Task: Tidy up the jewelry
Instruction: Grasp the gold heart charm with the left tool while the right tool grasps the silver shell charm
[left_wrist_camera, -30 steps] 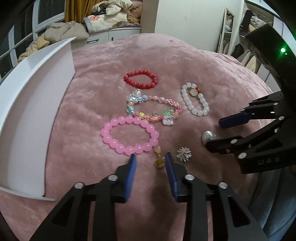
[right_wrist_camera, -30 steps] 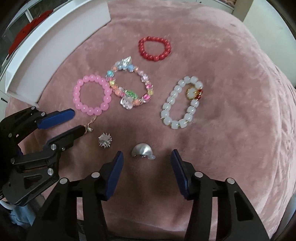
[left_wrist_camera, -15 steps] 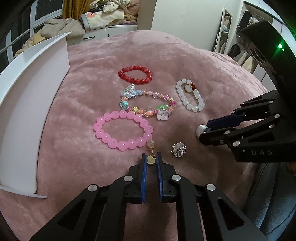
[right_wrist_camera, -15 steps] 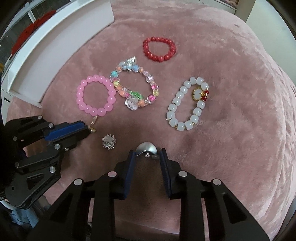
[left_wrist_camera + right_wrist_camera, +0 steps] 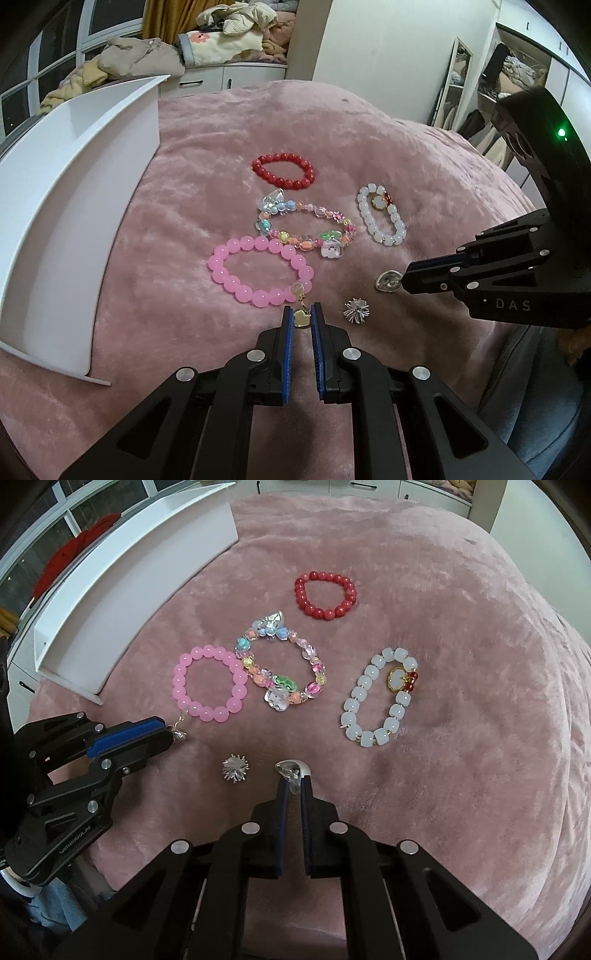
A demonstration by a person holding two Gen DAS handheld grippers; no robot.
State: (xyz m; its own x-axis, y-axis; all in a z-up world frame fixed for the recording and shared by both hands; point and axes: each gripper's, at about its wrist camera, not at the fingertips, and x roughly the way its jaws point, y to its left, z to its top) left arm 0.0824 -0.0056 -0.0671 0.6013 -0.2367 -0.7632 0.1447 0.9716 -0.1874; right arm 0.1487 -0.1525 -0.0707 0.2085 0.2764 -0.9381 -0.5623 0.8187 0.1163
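Claws first: the left claw (image 5: 302, 320) is clamped on a gold heart charm (image 5: 301, 318) dangling off the pink bracelet (image 5: 260, 270); the right claw (image 5: 293, 788) pinches a silver earring (image 5: 291, 767). Between them lies a spiky silver stud (image 5: 235, 768) on the pink blanket (image 5: 461, 627). Farther off sit beaded, white and red bracelets, and a white tray (image 5: 66, 206).

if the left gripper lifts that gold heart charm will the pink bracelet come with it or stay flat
Likely it trails along: the gold heart charm links to the pink bead bracelet. The strung beads would probably sag limp. The left hand-held gripper pinches a small, smooth charm, so it may slip.
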